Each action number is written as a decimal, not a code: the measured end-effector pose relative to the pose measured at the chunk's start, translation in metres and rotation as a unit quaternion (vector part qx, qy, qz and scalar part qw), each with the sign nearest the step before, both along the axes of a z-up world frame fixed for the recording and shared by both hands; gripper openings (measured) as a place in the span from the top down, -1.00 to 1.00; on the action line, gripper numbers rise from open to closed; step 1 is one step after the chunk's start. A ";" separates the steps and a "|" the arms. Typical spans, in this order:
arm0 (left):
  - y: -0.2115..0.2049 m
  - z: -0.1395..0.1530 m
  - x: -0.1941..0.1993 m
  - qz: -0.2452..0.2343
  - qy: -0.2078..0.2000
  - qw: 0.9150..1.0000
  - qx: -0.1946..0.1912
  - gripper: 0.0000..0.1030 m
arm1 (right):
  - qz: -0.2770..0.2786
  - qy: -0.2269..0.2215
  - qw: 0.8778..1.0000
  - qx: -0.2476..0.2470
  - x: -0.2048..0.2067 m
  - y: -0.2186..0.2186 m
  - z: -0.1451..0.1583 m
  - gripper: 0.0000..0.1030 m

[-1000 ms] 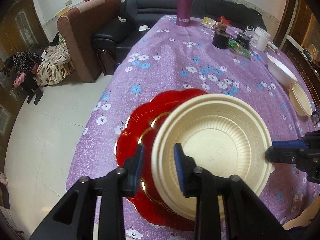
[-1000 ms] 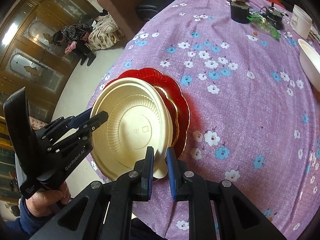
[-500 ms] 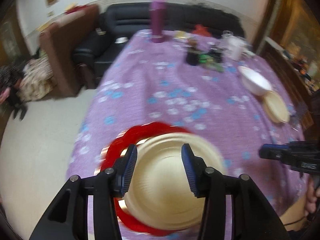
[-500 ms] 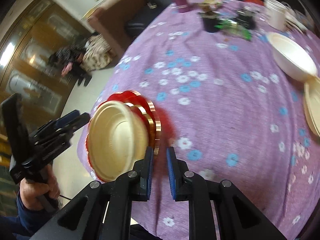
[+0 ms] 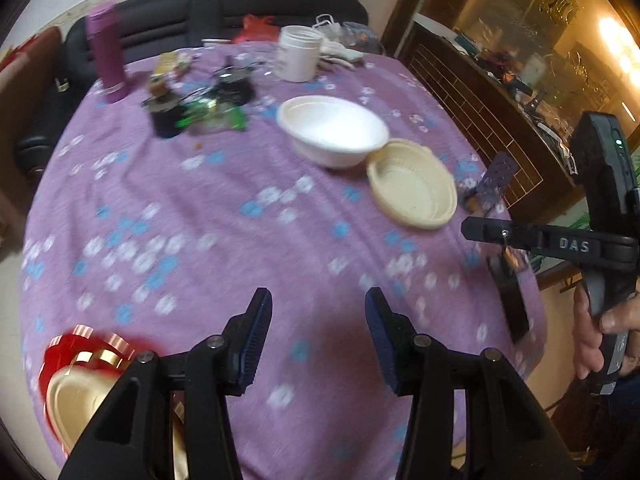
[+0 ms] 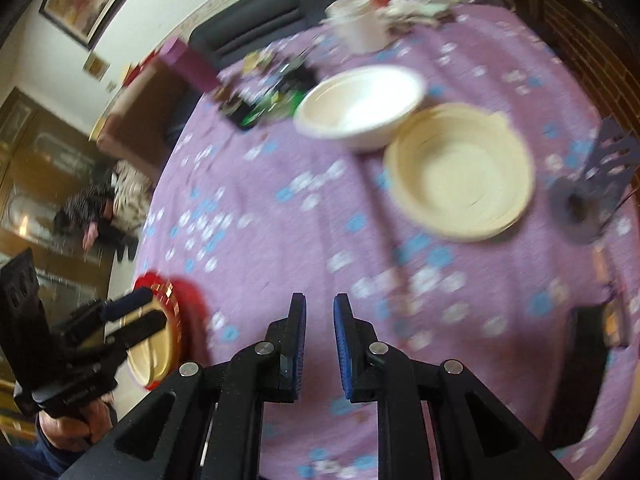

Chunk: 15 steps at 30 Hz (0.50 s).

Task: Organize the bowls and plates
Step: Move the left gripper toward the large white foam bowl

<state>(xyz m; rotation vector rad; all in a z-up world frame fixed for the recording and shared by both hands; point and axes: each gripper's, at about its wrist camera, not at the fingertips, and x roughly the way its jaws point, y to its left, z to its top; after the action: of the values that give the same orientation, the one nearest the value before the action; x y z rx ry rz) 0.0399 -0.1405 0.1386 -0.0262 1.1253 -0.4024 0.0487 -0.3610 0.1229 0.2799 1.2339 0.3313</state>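
A cream plate [image 5: 74, 400] lies on red scalloped plates [image 5: 64, 350] at the table's near left; the stack also shows in the right wrist view [image 6: 176, 308]. A white bowl [image 5: 332, 130] and a cream bowl [image 5: 412, 188] sit side by side at the far right, also seen in the right wrist view as the white bowl [image 6: 360, 106] and the cream bowl [image 6: 460, 170]. My left gripper [image 5: 318, 340] is open and empty over bare cloth. My right gripper [image 6: 320, 344] has a narrow gap, empty, and points toward the bowls.
A purple flask [image 5: 106, 54], a white jar [image 5: 298, 52], a dark cup [image 5: 166, 118] and small clutter stand at the table's back. A dark phone [image 5: 508, 300] and a purple ornament [image 5: 494, 184] lie near the right edge. A sofa and a cabinet flank the table.
Both grippers have swung right, away from the red and cream stack toward the two bowls. The left gripper has let go of the cream plate and opened wider.
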 end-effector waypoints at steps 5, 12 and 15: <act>-0.025 -0.008 0.070 0.041 0.003 0.999 0.010 0.03 | -0.014 -0.013 1.000 0.003 0.040 -0.040 0.008 0.57; -0.017 -0.027 0.159 0.105 0.011 0.994 -0.003 0.03 | -0.030 -0.006 0.999 0.027 0.117 -0.067 -0.001 0.57; -0.015 -0.039 0.182 0.116 0.023 0.993 -0.011 0.03 | -0.041 0.004 0.999 0.036 0.149 -0.071 -0.015 0.57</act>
<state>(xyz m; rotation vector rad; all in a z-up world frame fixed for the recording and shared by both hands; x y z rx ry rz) 0.2218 -0.1551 0.0992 -0.1852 1.1495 -0.2070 0.1980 -0.4318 0.1082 0.3928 1.2154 0.3041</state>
